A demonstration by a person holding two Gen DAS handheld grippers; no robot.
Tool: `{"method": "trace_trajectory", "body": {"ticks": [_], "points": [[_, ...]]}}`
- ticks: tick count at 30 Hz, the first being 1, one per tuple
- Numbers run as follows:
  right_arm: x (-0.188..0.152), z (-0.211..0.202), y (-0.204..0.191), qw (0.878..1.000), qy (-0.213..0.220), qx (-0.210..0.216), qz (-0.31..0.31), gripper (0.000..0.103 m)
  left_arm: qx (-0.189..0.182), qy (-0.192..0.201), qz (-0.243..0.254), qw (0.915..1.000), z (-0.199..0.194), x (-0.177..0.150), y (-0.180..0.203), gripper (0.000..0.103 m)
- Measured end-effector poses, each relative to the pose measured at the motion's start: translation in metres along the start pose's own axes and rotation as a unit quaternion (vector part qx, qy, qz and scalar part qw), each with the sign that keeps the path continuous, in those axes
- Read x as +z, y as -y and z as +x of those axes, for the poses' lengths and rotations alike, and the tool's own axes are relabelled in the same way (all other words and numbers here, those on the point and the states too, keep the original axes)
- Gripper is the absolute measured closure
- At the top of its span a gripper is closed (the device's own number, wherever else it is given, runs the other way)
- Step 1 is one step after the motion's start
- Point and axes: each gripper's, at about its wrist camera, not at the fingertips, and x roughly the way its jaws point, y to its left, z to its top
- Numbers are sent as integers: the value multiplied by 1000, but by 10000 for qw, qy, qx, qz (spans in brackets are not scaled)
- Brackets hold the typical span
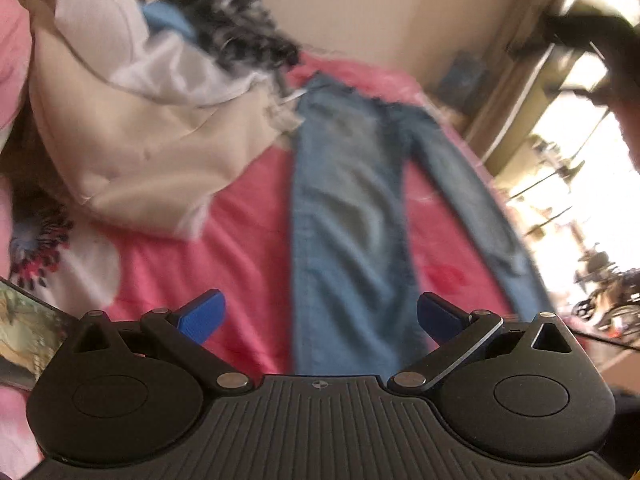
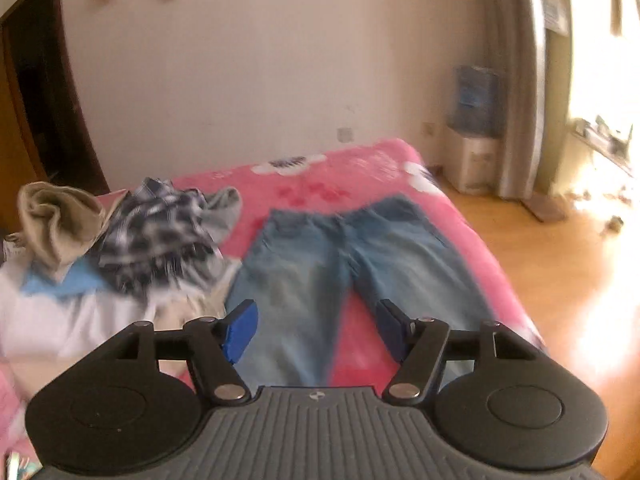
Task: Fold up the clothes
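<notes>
Jeans point(image 1: 348, 208) lie spread flat on the bed, on its pink flowered blanket point(image 1: 240, 248), waistband toward the far wall and both legs running back toward the person holding the tools. In the right wrist view the same jeans point(image 2: 340, 256) show the two legs splitting apart just ahead of the fingers, with a wedge of pink blanket point(image 2: 360, 344) between them.

Both tools hang above the denim without touching it. The left hand-held gripper point(image 1: 320, 316) has its blue fingers point(image 1: 204, 314) spread wide, with nothing between them; one jeans leg passes beneath the gap. The right hand-held gripper point(image 2: 316, 330) is likewise spread wide and holds nothing, its blue fingers point(image 2: 240, 330) standing over the upper legs of the jeans.

Just beside the jeans, on the left of the bed, sits a heap of unfolded clothes: a cream garment point(image 1: 152, 136) with a white lining, a black-and-white checked shirt point(image 2: 156, 236) on top, a scrap of light blue fabric point(image 2: 64, 282) and a beige piece point(image 2: 56, 220) bunched at the far end. The edge of the heap touches the jeans near the waistband.

Beyond the bed stands a plain wall, with a water dispenser point(image 2: 476, 128) in the corner by a curtain, and a sunlit wooden floor point(image 2: 560, 280) on the right. Both views are somewhat blurred.
</notes>
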Motion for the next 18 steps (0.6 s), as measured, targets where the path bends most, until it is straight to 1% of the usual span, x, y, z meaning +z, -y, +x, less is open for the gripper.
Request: {"method": "trace_trajectory", "body": {"ticks": [2,4,6,8,11,14,16,18], "points": [[8,50,-28,9994,219,4,-253,35,165,-86,-32,9998,13,1,-9,0],[7,87,-50,9988,334,119,-339,35,219,-239,-220,9992,26,0,-22,0],[2,117,-65,9990,210,309,-236,35,237,-380,-347,9984,39,1,-35,0],[-3,142,-77,9987,-7,453,-240,35,344,-367,-442,9978,48,5,-46,0],[1,167,-93,9976,-66,490,-483,35,301,-297,-447,9981,43,4,-48,0],[18,182,-98,9976,286,204,-604,35,243,-221,-441,9985,36,2,-50,0],[31,190,-98,9970,538,-82,-556,35,204,-171,-437,9987,32,1,-51,0],[39,198,-97,9957,682,-408,-477,35,165,-121,-433,9989,27,0,-52,0]]}}
